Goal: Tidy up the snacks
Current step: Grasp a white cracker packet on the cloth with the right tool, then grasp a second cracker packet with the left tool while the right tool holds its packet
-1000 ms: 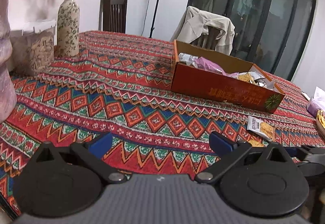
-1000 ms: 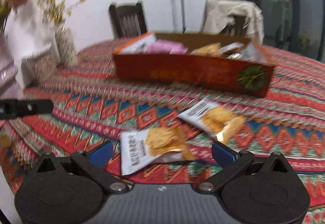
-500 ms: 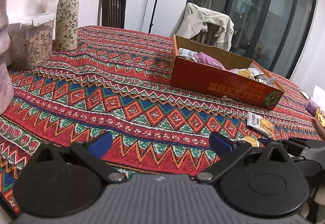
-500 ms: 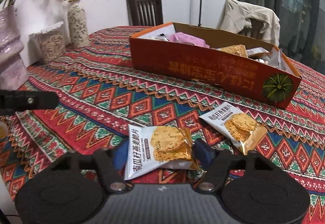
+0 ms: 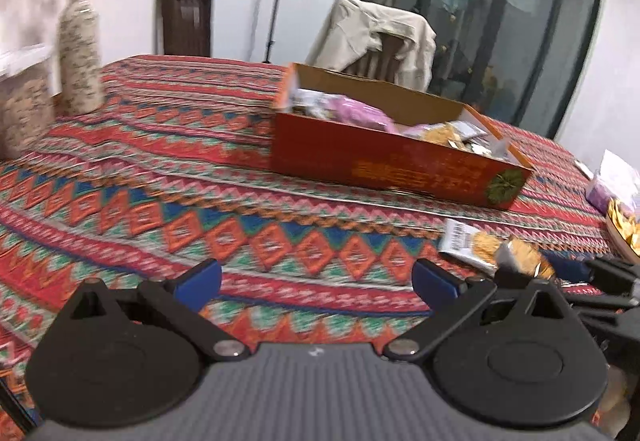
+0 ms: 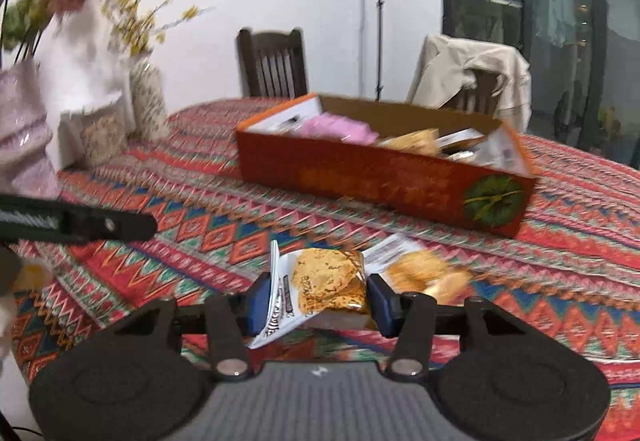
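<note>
My right gripper (image 6: 320, 299) is closing its jaws on a cookie packet (image 6: 328, 281), white with an orange biscuit picture. The blue pads press its two sides and it hangs bent just above the cloth. A second cookie packet (image 6: 416, 265) lies flat on the cloth just beyond. The orange cardboard box (image 6: 380, 181) with several snack packs inside stands farther back. In the left wrist view my left gripper (image 5: 316, 277) is open over bare cloth with nothing between its fingers. There the box (image 5: 384, 165) is ahead and the held packet (image 5: 524, 257) is at the right.
A patterned cloth (image 5: 160, 201) covers the table. A speckled vase (image 5: 80, 57), a pink vase (image 6: 24, 129) and a clear tub (image 6: 100, 129) stand at the left. Two chairs stand behind the table, one draped with a jacket (image 6: 472, 73). A basket of snacks (image 5: 624, 225) sits at the right edge.
The right gripper's jaws came in from wide apart onto the near cookie packet and lifted it off the cloth. The left gripper has shifted to the right, still open.
</note>
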A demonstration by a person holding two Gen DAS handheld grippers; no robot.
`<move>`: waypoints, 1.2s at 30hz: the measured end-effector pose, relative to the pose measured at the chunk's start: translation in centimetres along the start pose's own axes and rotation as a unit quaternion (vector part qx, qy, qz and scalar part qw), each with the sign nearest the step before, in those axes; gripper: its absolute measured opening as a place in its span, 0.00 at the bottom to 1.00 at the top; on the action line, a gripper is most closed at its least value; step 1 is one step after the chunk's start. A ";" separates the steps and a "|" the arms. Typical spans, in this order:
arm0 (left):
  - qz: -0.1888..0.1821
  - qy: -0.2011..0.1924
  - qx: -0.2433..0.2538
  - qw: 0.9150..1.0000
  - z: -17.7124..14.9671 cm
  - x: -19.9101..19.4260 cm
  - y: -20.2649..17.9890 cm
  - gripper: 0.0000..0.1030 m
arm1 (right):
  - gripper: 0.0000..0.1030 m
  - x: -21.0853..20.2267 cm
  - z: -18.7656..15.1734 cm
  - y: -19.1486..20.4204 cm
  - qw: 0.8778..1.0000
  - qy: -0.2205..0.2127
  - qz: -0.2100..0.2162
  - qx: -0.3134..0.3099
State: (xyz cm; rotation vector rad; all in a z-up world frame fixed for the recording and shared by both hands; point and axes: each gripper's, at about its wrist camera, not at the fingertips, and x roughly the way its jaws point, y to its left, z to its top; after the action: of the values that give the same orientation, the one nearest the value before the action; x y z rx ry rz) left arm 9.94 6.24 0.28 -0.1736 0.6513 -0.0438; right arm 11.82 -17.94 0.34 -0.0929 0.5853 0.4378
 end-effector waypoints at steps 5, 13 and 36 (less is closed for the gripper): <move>-0.012 0.015 0.035 0.999 0.9 2.6 -5.0 1.00 | 0.49 -0.8 0.2 -5.1 0.999 -0.012 -0.033 0.028; -0.025 0.050 0.097 0.994 1.6 8.2 -12.5 1.00 | 0.49 -0.5 0.2 -11.5 0.996 -0.012 -0.074 0.052; -0.036 0.041 0.160 0.986 -0.2 10.1 -16.9 0.51 | 0.49 0.9 1.0 -14.1 0.997 -0.012 -0.071 0.036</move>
State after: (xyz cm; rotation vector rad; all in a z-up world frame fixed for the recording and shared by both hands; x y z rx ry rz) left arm 18.07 -11.36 -2.99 0.1167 0.7118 -0.2244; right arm 18.98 -30.14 0.11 -0.0599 0.5672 0.2797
